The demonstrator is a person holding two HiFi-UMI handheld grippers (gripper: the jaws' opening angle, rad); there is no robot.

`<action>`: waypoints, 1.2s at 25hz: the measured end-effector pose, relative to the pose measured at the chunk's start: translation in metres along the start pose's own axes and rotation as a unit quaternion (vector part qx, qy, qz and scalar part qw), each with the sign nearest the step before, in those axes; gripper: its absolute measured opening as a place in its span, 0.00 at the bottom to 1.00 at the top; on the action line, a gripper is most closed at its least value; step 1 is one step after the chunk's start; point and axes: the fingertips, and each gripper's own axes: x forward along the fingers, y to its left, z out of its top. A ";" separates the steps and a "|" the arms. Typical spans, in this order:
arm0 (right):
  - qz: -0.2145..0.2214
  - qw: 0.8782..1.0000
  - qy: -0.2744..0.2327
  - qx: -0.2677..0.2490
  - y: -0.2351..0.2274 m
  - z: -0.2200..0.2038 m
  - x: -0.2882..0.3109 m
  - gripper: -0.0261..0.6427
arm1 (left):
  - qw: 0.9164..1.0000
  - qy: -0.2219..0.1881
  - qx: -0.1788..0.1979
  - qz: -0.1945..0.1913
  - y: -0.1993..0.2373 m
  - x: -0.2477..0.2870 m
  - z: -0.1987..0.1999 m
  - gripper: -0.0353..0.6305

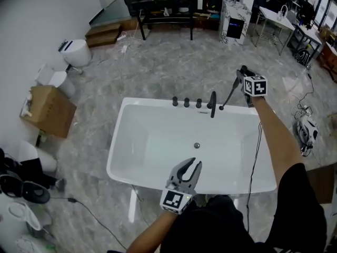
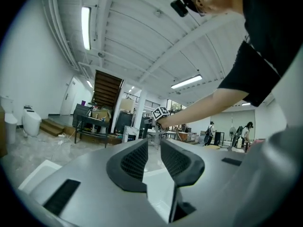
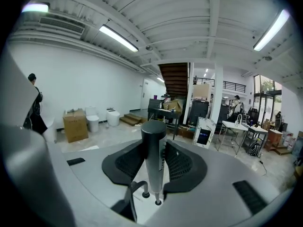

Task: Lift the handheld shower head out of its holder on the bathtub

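Right gripper view shows my right gripper (image 3: 154,145) clamped on the shower head (image 3: 154,171), lifted, I judge, above the bathtub (image 1: 158,101) rim; left gripper (image 1: 196,163) is empty, fingers slightly apart; next I raise it clear.

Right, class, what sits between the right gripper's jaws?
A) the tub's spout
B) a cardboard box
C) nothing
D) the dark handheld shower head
D: in the right gripper view the handheld shower head stands between the pads of the right gripper, which press on its dark shaft.
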 end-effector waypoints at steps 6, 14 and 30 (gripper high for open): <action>0.013 1.000 -0.016 0.001 -0.003 0.022 -0.011 0.23 | 0.998 0.008 0.017 0.052 0.008 -0.004 0.018 0.09; 0.030 0.999 -0.032 0.015 -0.011 0.025 -0.018 0.23 | 0.996 -0.004 0.018 0.083 -0.008 0.013 0.035 0.08; 0.019 0.999 -0.042 0.001 -0.047 0.057 -0.020 0.23 | 0.995 -0.023 0.058 0.079 -0.025 0.052 0.070 0.08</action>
